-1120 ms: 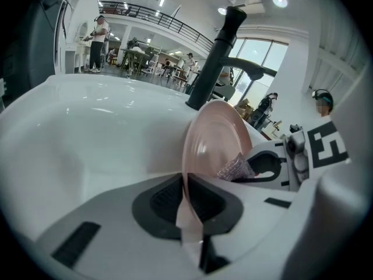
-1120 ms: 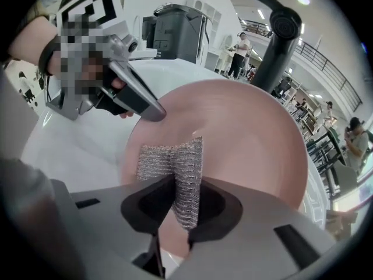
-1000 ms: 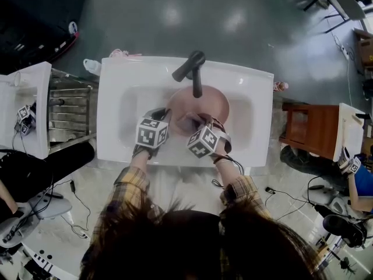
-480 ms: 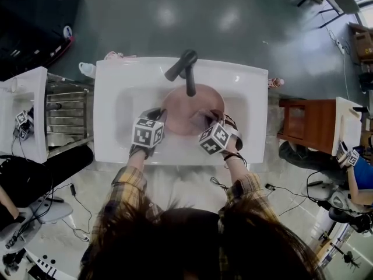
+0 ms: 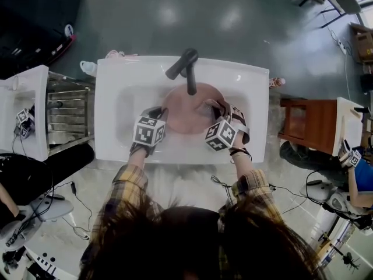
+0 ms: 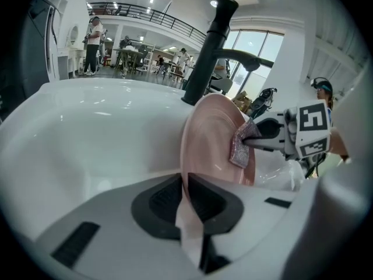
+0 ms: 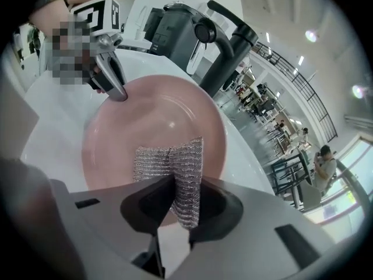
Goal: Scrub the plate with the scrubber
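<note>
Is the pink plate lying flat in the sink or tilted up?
Tilted up, not flat: the left tongs grip the plate by its rim, and it rises steeply above the sink floor.

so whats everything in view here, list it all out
sink: 1, white, centre of the head view
tap: 1, black, at the sink's back edge, reaching over the basin
plate: 1, pink, in the basin under the tap
scrubber: 1, silvery mesh, against the plate's face
rack: 1, metal, left of the sink
wooden stand: 1, brown, right of the sink
left gripper: 1, grey, jaws shut on the plate's rim
right gripper: 1, grey, jaws shut on the scrubber
sleeves: 2, plaid, bottom of the head view
</note>
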{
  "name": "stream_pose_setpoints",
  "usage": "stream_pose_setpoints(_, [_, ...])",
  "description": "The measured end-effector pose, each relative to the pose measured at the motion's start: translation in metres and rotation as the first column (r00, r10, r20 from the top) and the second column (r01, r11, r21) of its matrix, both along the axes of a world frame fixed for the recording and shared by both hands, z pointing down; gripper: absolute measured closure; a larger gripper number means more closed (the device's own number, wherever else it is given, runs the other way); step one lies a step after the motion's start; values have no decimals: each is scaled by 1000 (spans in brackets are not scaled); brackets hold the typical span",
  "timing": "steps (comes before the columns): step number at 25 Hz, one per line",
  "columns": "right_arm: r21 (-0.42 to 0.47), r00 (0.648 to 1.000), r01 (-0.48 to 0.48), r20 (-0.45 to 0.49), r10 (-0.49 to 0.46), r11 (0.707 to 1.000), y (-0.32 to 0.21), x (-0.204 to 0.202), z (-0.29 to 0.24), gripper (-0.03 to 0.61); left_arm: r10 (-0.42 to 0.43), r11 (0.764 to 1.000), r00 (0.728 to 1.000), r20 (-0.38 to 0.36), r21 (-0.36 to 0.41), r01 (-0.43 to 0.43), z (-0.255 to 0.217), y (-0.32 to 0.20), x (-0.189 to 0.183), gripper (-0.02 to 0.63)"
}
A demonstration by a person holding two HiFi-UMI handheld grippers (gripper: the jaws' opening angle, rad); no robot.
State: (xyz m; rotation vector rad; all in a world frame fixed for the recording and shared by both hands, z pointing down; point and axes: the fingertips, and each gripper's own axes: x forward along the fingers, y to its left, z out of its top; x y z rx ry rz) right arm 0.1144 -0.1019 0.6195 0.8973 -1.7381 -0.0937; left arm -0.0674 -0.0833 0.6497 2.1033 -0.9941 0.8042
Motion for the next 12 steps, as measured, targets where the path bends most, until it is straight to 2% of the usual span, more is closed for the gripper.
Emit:
stream_pose_setpoints(6, [107,999,50,-18,-48,993,-23,-12,-20,480,-3,1000,1000,-2,-7,3,1,-1,-1,586])
stream_pose_setpoints(12, [147,998,69,-10,-68,987,-37,-30,-29,480,-8,1000,1000,-1,-12,8,3,0,-2,586])
